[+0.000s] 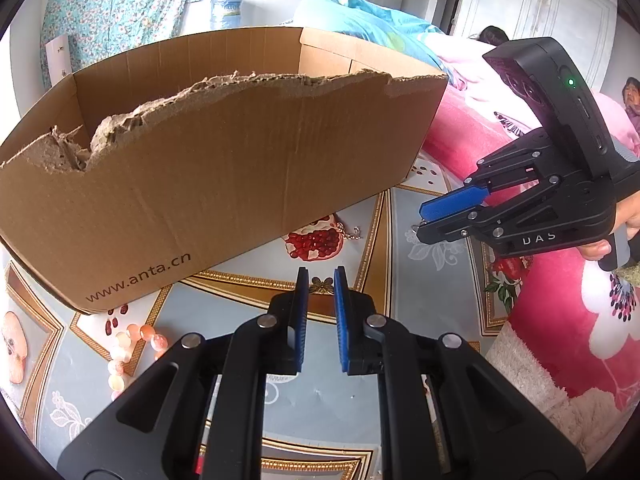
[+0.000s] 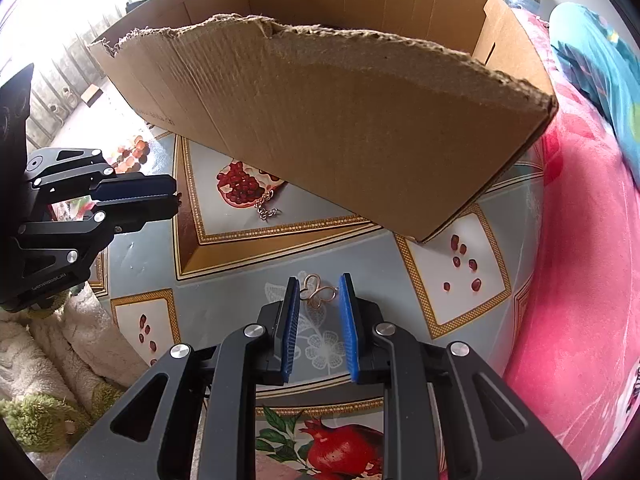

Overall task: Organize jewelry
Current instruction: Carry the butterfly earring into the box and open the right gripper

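A small gold looped ornament point(image 2: 320, 295) lies on the table between the blue pads of my right gripper point(image 2: 319, 292), and both pads touch its sides. In the left wrist view the right gripper point(image 1: 422, 224) points down at the table to the right of the box, a bit of metal showing at its tip. My left gripper point(image 1: 321, 276) hovers over the tablecloth with its pads a narrow gap apart and nothing between them; it also shows at the left of the right wrist view point(image 2: 176, 197). A gold chain point(image 2: 266, 210) lies by the torn cardboard box point(image 2: 340, 120). A pink bead bracelet point(image 1: 132, 344) lies near the box's left corner.
The open box point(image 1: 240, 160) takes up the far half of the round table point(image 1: 420, 280), whose cloth is printed with pomegranates. A pink blanket point(image 1: 560, 300) borders the table on the right and a fluffy cream cover point(image 2: 48, 344) on the left. A person point(image 1: 632, 96) sits far back.
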The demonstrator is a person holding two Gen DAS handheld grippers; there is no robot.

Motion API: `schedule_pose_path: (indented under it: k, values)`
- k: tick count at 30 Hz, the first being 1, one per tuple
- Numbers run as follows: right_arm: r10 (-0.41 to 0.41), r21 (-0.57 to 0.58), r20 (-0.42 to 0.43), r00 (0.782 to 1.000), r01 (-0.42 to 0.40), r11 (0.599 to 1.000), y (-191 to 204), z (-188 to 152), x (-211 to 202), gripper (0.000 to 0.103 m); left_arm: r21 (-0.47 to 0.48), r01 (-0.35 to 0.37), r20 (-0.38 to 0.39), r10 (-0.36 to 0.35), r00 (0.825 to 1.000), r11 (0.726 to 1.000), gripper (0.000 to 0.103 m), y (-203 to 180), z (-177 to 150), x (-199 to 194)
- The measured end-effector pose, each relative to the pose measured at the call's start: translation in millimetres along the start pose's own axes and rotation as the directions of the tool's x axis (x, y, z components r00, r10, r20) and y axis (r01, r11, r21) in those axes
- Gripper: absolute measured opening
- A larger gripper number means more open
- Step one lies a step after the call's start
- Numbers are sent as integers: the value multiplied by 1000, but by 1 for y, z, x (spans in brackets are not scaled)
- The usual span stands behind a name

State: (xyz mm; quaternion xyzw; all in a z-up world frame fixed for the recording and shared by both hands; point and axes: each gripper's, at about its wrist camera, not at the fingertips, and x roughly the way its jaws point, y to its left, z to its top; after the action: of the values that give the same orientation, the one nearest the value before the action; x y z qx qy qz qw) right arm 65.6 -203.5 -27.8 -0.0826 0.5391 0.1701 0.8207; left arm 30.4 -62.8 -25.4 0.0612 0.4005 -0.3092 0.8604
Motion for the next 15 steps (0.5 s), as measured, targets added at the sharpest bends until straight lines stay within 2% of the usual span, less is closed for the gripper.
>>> schedule_pose_path:
  k: [8, 12, 15]
  values:
    - [0, 2, 61, 998, 0, 1000, 13, -7, -34, 20, 2, 36, 55, -36, 998, 999, 12, 0, 5, -23]
    - [4, -3, 135, 991, -4, 1000, 20, -6, -70, 20, 4, 62, 109, -62, 992, 998, 12, -1, 17, -48]
    - [11, -19, 215, 977, -7, 1000, 22, 1, -104, 20, 16, 60, 159, -61, 985, 998, 12, -2, 34, -69]
